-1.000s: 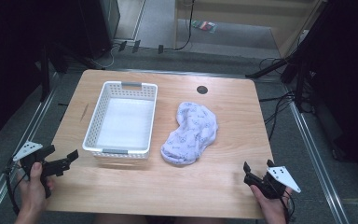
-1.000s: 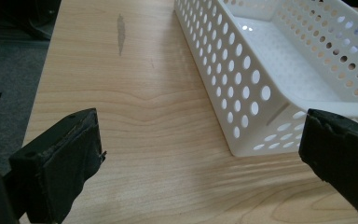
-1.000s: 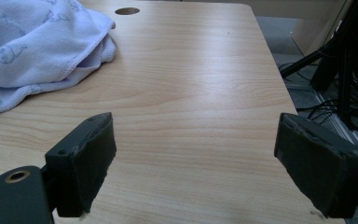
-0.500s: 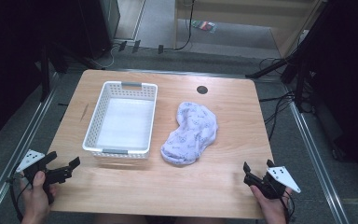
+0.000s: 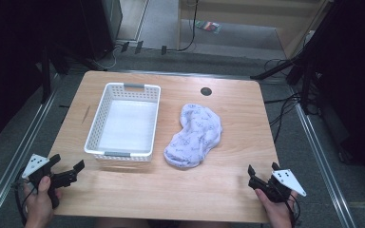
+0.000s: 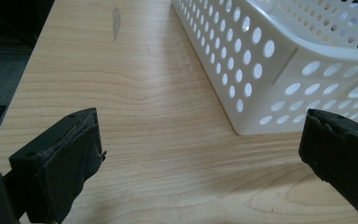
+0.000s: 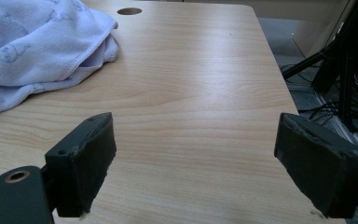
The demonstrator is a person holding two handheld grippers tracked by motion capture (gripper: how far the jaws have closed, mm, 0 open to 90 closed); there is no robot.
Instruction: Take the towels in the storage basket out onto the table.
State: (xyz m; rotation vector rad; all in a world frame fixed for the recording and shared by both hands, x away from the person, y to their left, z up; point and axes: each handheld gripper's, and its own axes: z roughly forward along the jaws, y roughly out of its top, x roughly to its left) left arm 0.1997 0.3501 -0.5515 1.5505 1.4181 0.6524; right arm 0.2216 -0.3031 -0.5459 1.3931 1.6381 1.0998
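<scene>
Left claw [image 5: 67, 171] and right claw [image 5: 262, 176] gape wide, empty — over a pale wooden table [image 5: 237, 114], dark floor around.

No legible text, label, brand, number or sign appears in any of the three views. The pale blue cloth [image 5: 194, 136] carries a small dark printed pattern, seen in the high view and the right gripper view, but it forms figures, not letters. The white basket [image 5: 124, 121] bears perforations alone on its walls, with no marking on them. The wooden surface [image 5: 228, 180] shows grain, a dark smudge and a round hole, none of them inscribed. A small coloured item on the floor beyond the surface is too small and blurred to read
</scene>
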